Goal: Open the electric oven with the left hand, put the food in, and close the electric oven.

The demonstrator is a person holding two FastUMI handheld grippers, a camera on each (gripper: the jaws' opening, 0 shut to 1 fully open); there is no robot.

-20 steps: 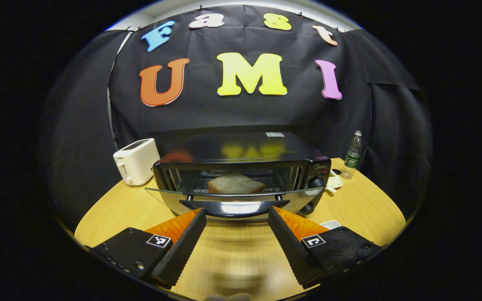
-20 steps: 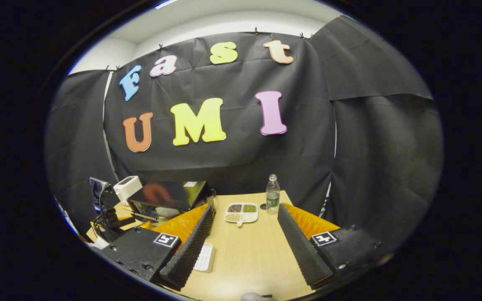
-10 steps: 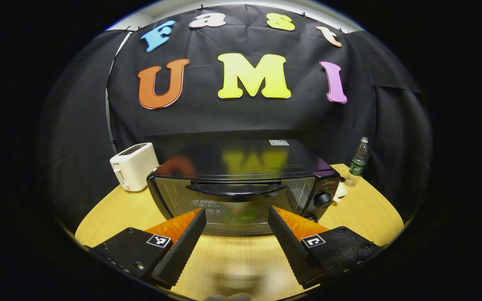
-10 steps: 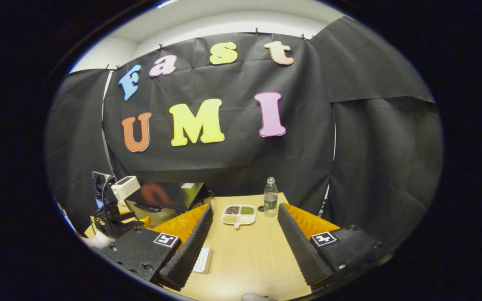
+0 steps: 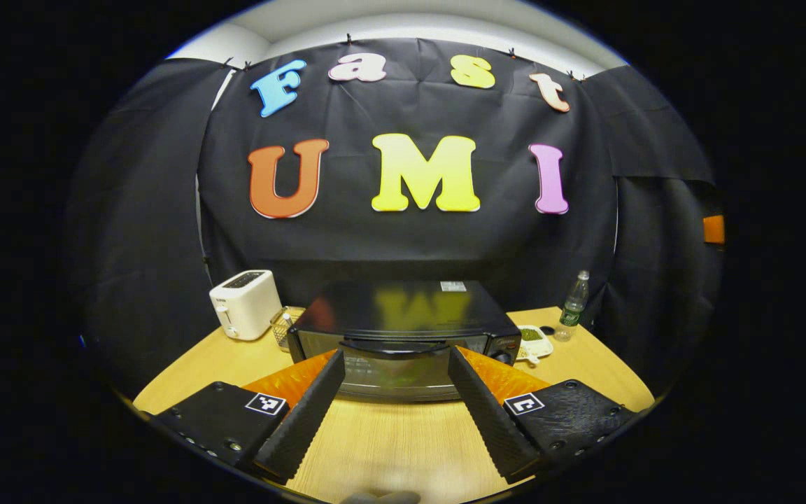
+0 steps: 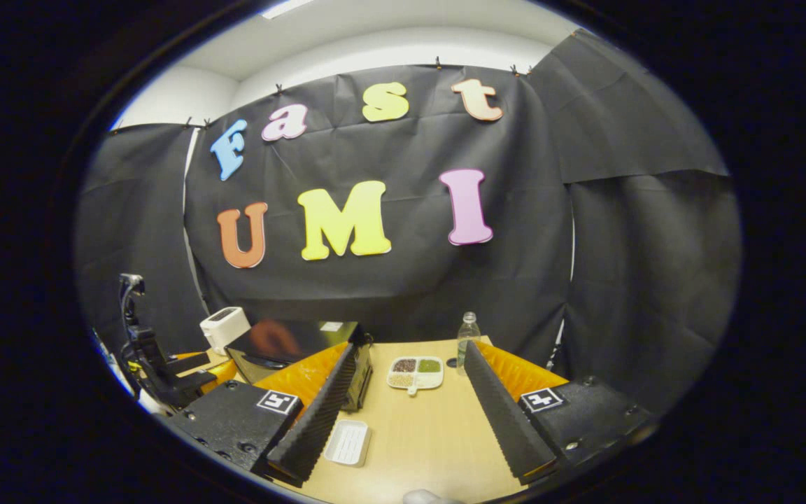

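The black electric oven [image 5: 403, 318] stands in the middle of the wooden table [image 5: 396, 437] with its glass door shut and its handle [image 5: 392, 346] along the door's top edge. I cannot make out any food through the dark glass. My left gripper [image 5: 394, 353] is open and empty, a short way back from the oven front and not touching it. In the right gripper view the oven [image 6: 291, 341] is at the left. My right gripper [image 6: 411, 348] is open and empty above the table [image 6: 431, 434]. The left gripper [image 6: 165, 371] shows at the far left of that view.
A white toaster [image 5: 243, 302] stands left of the oven. Right of it are a divided dish [image 5: 532, 336] of grains and a water bottle [image 5: 572, 304]. A small white tray [image 6: 348, 442] lies on the table near my right gripper's left finger.
The oven door has swung up from open, with a bread slice inside, to shut. My left gripper has since drawn back from the oven. The right gripper shifted slightly.
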